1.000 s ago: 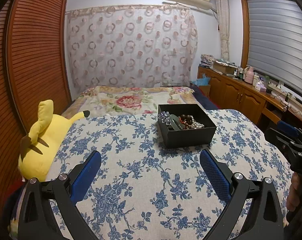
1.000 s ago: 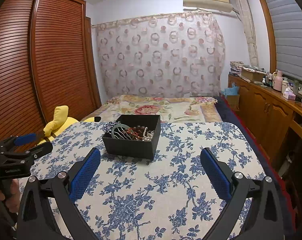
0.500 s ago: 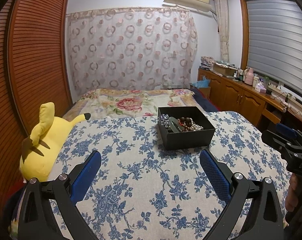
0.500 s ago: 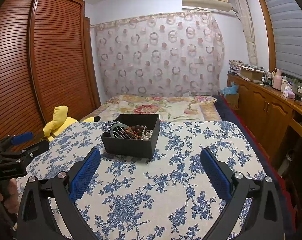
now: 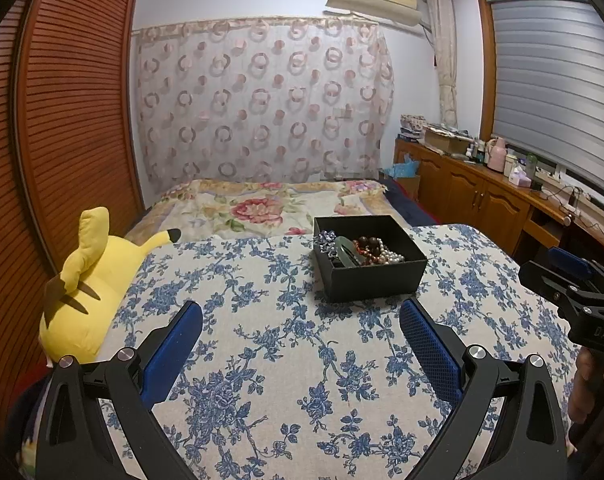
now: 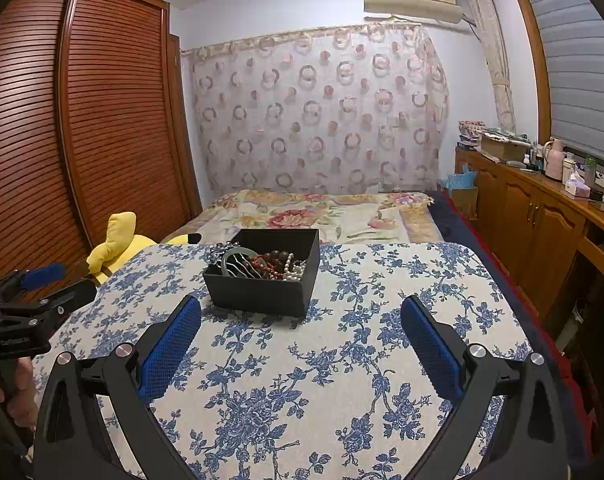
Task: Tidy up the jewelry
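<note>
1. Yellow plush toy point(image 5: 88, 280) at far left edge of the table point(image 5: 262, 360); since 1 s ago it sits a bit lower and further in within the left-wrist view, so that cam has tilted up slightly; no object on the cloth has shifted.
2. Left gripper point(image 5: 300, 334): jaws wide apart, nothing between the pads; same spread as 1 s ago; hangs over bare cloth, short of the box.
3. Black box point(image 5: 372, 268) on the floral cloth, near the table's far edge; jewelry point(image 5: 376, 251) lies inside it in a mixed pile — dark beads, pearl strand, a sparkly piece on the left rim, a pale comb point(image 6: 238, 266); the pile looks the same as 1 s ago.
4. Right gripper point(image 6: 300, 334): also spread wide, empty; the box has drifted a touch lower in its view, i.e. small cam motion only.
5. Meaning for task: no piece has gone in or out within this sec; all jewelry seen is in the box; fits either sorting still to come or pieces already gathered there.
6. Hard to see: strands tangled, can't count pieces or tell which overlap; near box wall hides the bottom; both hands cropped at frame edges; table's near edge is cut off.
</note>
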`<move>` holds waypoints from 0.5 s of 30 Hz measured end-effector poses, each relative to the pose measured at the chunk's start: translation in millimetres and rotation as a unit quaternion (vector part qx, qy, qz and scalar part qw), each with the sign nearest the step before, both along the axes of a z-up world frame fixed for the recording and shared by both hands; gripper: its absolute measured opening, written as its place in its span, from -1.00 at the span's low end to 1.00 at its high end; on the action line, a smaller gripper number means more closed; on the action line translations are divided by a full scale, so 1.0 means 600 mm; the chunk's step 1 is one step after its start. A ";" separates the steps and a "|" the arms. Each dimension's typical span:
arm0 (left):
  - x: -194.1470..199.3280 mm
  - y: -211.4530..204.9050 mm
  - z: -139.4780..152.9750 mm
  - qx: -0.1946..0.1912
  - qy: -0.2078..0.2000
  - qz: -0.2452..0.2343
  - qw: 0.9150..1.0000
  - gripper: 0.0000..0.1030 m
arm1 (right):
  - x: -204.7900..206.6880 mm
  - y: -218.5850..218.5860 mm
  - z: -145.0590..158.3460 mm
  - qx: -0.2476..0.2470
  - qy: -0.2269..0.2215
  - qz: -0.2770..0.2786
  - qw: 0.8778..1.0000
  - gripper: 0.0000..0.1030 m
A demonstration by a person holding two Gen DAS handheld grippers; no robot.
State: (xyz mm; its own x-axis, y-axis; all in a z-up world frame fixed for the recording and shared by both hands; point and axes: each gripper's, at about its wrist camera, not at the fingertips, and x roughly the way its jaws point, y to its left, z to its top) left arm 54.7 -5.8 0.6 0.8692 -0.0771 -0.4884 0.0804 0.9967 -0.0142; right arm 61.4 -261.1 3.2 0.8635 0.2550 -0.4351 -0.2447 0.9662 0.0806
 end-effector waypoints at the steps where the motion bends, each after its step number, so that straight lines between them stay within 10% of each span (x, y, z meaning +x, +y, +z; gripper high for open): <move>1: 0.000 0.000 0.000 -0.001 0.000 0.000 1.000 0.85 | 0.001 0.001 0.001 0.000 0.000 0.000 1.000 0.95; 15: -0.002 0.000 0.002 0.000 -0.001 0.002 1.000 0.85 | 0.001 0.001 0.002 0.000 0.000 0.000 1.000 0.95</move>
State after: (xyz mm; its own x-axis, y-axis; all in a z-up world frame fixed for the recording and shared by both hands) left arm 53.4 -5.8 2.0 0.8702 -0.0736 -0.4871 0.0761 0.9970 -0.0147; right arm 62.1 -260.2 4.2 0.8634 0.2546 -0.4356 -0.2443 0.9663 0.0806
